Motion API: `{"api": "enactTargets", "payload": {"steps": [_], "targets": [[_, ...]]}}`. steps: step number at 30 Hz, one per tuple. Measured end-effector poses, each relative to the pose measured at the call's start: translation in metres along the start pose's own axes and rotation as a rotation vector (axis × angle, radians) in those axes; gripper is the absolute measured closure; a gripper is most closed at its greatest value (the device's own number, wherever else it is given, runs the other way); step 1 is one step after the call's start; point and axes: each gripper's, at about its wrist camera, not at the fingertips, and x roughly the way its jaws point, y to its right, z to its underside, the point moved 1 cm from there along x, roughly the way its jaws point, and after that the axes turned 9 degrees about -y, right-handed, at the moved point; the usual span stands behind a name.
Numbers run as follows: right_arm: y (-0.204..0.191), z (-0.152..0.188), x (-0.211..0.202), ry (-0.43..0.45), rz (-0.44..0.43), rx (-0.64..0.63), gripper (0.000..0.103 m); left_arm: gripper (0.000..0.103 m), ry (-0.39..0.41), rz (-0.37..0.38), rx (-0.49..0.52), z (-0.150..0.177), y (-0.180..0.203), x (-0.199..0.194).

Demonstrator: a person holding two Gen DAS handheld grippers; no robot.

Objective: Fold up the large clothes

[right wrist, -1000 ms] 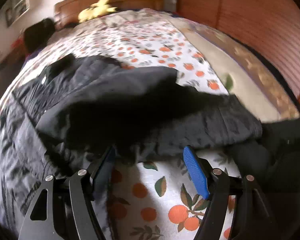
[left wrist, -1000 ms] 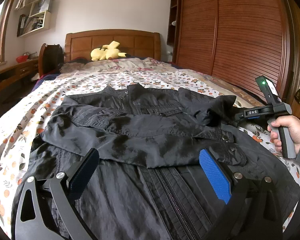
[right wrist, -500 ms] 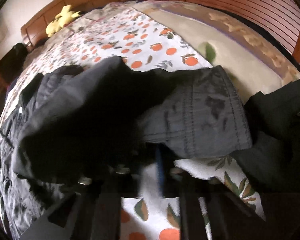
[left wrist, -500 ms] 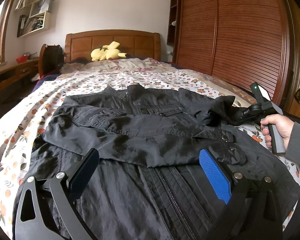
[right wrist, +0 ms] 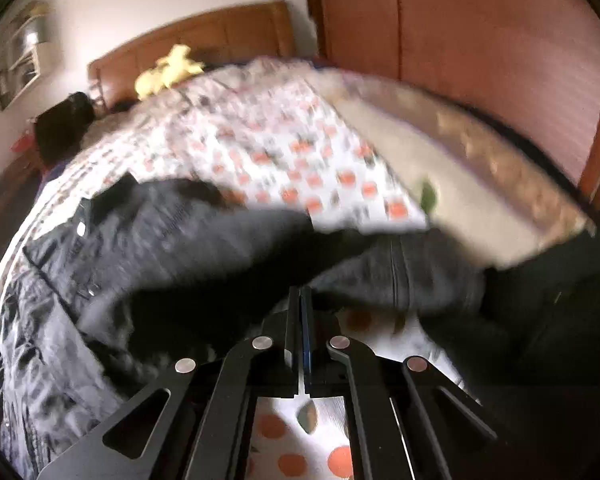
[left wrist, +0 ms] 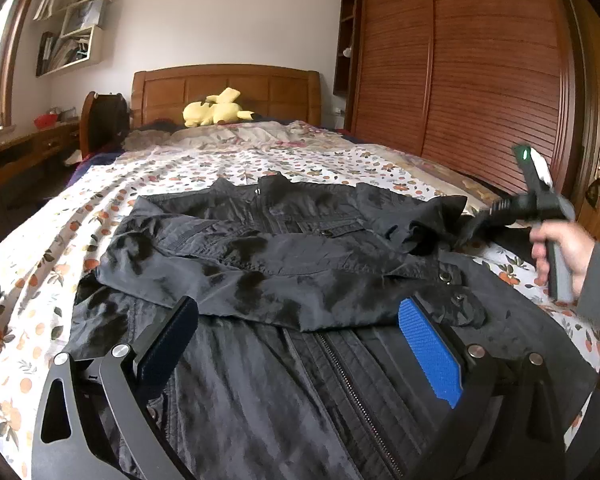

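A black zip jacket (left wrist: 284, 264) lies spread on the bed, one sleeve folded across its chest. My left gripper (left wrist: 300, 332) is open and empty, hovering low over the jacket's front near the zip. My right gripper (right wrist: 299, 300) is shut on the jacket's right sleeve cuff (right wrist: 400, 276) and holds it lifted off the bedspread; this view is blurred. In the left wrist view the right gripper (left wrist: 480, 220) shows at the jacket's right edge, held by a hand, with the sleeve (left wrist: 428, 220) bunched at its tips.
The bed has a floral orange-print bedspread (left wrist: 204, 168) and a wooden headboard (left wrist: 228, 88) with a yellow plush toy (left wrist: 216, 112). A wooden wardrobe (left wrist: 480, 72) stands along the right side. A desk and chair (left wrist: 100, 120) stand at the left.
My right gripper closed on the sleeve cuff and lifted it, tilting upward. My left gripper stayed open and still.
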Motion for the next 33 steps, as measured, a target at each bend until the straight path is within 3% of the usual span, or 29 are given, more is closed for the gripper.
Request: {"api": "enactTargets", "payload": {"steps": [9, 15, 18, 23, 33], "targets": [[-0.080, -0.039, -0.075, 0.156, -0.111, -0.178, 0.103, 0.002, 0.018, -0.020, -0.007, 0.002, -0.007, -0.016], [-0.161, -0.023, -0.111, 0.188, -0.253, -0.336, 0.103, 0.002, 0.034, -0.038, -0.018, 0.002, -0.016, -0.027], [-0.199, 0.000, -0.120, 0.163, -0.327, -0.423, 0.103, 0.002, 0.041, -0.043, -0.031, 0.002, -0.022, -0.033], [-0.229, 0.037, -0.106, 0.070, -0.363, -0.512, 0.103, 0.002, 0.052, -0.051, -0.043, 0.003, -0.030, -0.041], [-0.219, 0.086, -0.081, -0.069, -0.336, -0.502, 0.102, 0.002, 0.063, -0.061, -0.054, 0.005, -0.037, -0.051]]}}
